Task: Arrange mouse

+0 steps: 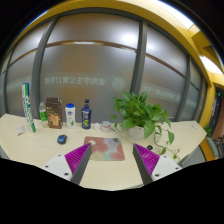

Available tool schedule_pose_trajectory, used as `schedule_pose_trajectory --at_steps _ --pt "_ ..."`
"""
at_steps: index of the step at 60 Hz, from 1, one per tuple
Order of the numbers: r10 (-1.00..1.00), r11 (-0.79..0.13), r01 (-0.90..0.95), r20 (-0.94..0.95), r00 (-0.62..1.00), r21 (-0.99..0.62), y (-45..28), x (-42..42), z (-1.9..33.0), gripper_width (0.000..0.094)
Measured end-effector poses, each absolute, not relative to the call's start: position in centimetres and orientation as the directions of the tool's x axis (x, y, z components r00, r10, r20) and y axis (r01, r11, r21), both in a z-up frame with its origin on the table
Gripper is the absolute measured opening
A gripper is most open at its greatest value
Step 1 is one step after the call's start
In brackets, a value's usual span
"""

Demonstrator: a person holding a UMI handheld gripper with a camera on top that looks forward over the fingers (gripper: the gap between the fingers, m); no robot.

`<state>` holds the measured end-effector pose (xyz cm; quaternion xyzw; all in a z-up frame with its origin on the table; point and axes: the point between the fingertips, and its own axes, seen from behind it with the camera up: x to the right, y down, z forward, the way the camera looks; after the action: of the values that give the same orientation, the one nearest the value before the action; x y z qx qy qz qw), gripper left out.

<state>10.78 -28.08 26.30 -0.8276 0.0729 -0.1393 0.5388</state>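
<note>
The gripper (111,160) stands wide open and holds nothing; one dark mouse (61,139) lies on the table (30,135), left of the single mouse pad (108,149), beyond the left finger; one potted plant (141,115) stands right of the pad.

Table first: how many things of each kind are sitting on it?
Boxes: 2, tall green and white, brown
Bottles: 2, white, dark
Mouse: 1
Mouse mat: 1
Potted plant: 1
Cup: 1
Total: 8
The gripper hangs open.
</note>
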Motion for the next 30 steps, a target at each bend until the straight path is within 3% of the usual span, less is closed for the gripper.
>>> schedule_pose_trajectory --at_steps 10,30 --pt "-0.316 -0.462 -0.003 0.161 0.935 -0.887 -29.7 9.9 23.2 0.0855" --pt "-0.277 -0.604 -0.072 0.124 0.953 -0.794 -30.2 -0.6 12.5 0.0857"
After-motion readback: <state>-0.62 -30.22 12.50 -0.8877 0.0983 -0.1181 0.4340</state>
